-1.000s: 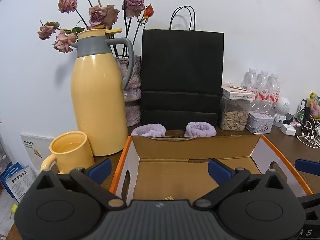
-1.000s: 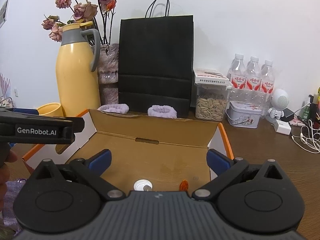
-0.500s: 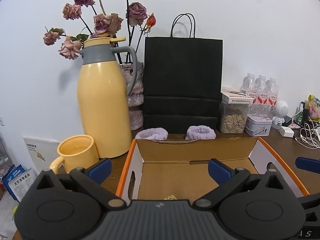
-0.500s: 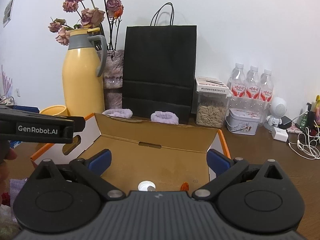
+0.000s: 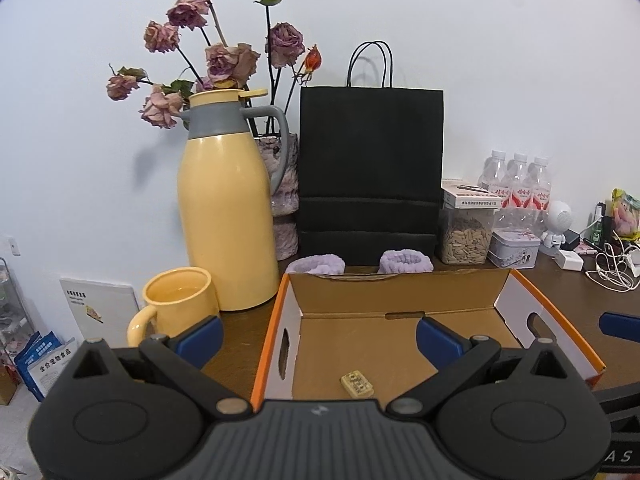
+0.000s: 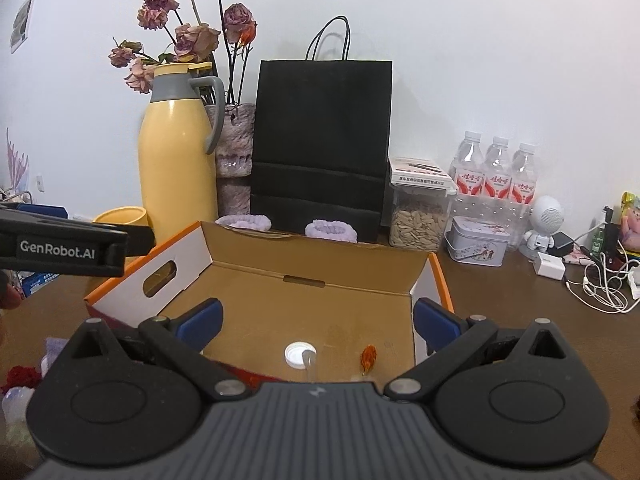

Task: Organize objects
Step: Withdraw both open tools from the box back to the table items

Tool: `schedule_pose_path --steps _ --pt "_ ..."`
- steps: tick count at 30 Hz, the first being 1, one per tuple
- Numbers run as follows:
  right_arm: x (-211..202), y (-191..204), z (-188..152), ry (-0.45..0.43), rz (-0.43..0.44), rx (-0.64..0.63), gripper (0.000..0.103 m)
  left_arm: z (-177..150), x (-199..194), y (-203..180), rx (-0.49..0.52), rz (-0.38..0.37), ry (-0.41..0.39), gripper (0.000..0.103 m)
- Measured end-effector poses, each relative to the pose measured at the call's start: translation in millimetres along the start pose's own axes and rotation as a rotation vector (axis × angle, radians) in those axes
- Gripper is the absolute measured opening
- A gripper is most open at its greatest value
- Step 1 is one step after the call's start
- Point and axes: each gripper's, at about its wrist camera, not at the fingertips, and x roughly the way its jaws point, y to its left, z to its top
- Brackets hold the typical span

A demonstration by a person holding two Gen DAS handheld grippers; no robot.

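An open cardboard box [image 5: 280, 304] with orange rims lies on the brown table. In the left wrist view my left gripper [image 5: 319, 340] is open and empty over the box's near edge. A small yellowish block [image 5: 357, 384] rests on the box floor below it. In the right wrist view my right gripper [image 6: 318, 323] is also open and empty above the box [image 6: 434, 276]. A white cap [image 6: 300, 355] and a small orange piece [image 6: 368, 356] lie on the floor between its fingers. The left gripper [image 6: 64, 246] juts in at the left.
Behind the box stand a yellow thermos [image 5: 228, 216], a yellow mug [image 5: 176, 304], a black paper bag [image 5: 370, 172] and two purple wristbands [image 5: 316, 266]. A seed jar [image 6: 418, 220], a tin [image 6: 478, 240], water bottles and white cables [image 6: 604, 284] crowd the right. Soft purple and red items [image 6: 20, 376] lie near left.
Both grippers have drawn back and risen from the box, so more of its floor and the items on it show. Both stay open.
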Motion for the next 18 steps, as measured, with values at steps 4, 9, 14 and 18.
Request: schedule_pose_path --steps 4,9,14,18 --pt "-12 1 -4 -0.002 -0.003 0.000 0.103 -5 -12 3 0.000 0.005 -0.001 0.103" --pt "-26 0 -10 -0.002 -0.007 0.001 0.103 -12 -25 8 -0.001 0.008 0.002 0.103" --pt "-40 0 -17 0.001 -0.007 0.002 0.103 -20 -41 12 0.002 0.011 0.001 0.103" --pt "-51 1 -24 0.005 -0.005 0.003 0.103 -28 -53 15 0.007 0.011 0.001 0.103"
